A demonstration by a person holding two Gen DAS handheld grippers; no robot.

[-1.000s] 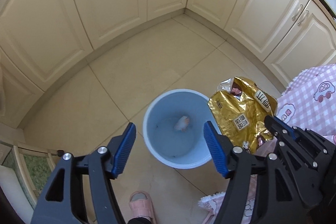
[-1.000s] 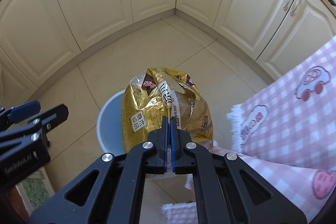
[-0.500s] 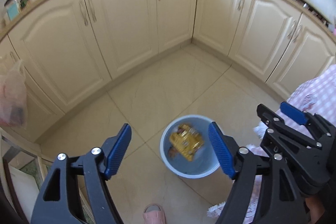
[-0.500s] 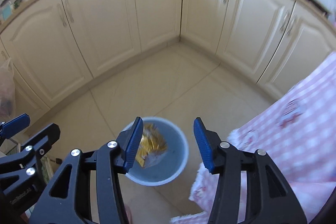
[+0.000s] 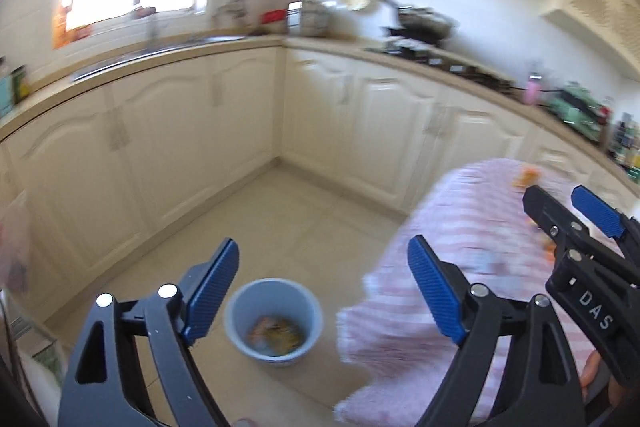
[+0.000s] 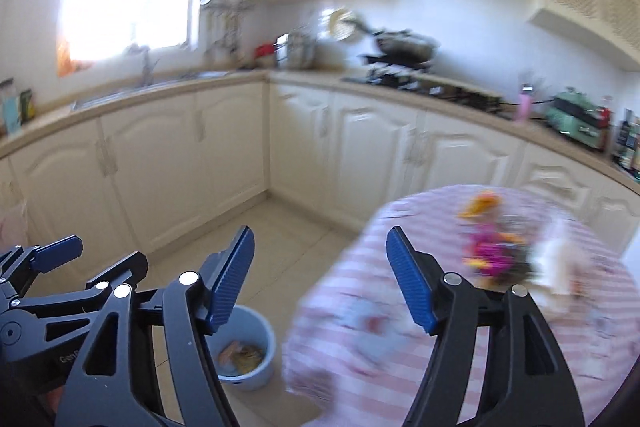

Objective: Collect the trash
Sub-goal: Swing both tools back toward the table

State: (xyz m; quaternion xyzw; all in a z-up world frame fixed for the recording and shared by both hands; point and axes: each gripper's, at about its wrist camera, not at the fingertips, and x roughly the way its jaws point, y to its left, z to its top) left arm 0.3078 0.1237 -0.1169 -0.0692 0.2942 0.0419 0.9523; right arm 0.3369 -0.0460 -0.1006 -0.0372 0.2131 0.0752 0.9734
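1. Left gripper (image 5: 323, 293): we find its jaws wide apart, having just been opening further, with nothing between the blue pads. In its own view it sits at 6 o'clock, above the floor.

2. Right gripper (image 6: 320, 277): jaws wide as well, just opened, nothing between them. In the left view we see it at 4 o'clock, over the cloth.

3. Bin (image 5: 273, 321): pale blue, round, upright on the tiled floor (image 5: 280, 227). In the left view it lies at 6 o'clock, seen through the gap between the left pads; in the right view it lies at 7 o'clock, partly behind the right gripper's left-hand finger. It stands just beside the hanging edge of the tablecloth.

4. Gold bag (image 5: 280, 333): crumpled, lying in the bottom of the bin together with a smaller pale scrap; we cannot tell what the scrap is.

5. Table (image 6: 420, 339): round, covered in a pink checked cloth, at 4 to 5 o'clock in the right view. On it, toward 3 o'clock, a blurred bunch of flowers (image 6: 490, 247), orange and magenta, beside something white that we cannot identify.

6. Cabinets (image 5: 168, 147): cream doors along the walls from 9 to 3 o'clock, under a counter carrying a hob with a pan (image 6: 404, 49) near 12 o'clock.
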